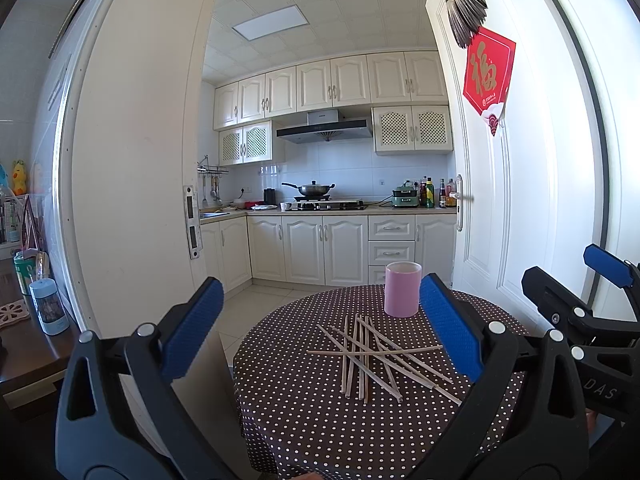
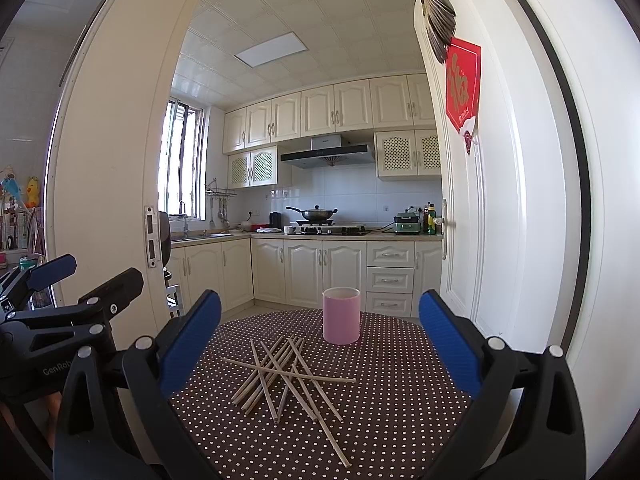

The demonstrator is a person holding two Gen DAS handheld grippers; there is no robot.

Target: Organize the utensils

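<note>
You are at the start, nothing gripped: your left gripper (image 1: 320,340) and right gripper (image 2: 320,344) both hover wide open over the crossed chopsticks (image 2: 286,374) at lower center, the pink cup (image 2: 341,316) upright just beyond, so next pinch 1 stick.

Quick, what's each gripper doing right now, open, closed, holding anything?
Left gripper: open, holding nothing, above the chopsticks.
Right gripper: open, holding nothing, facing the pink cup.
</note>
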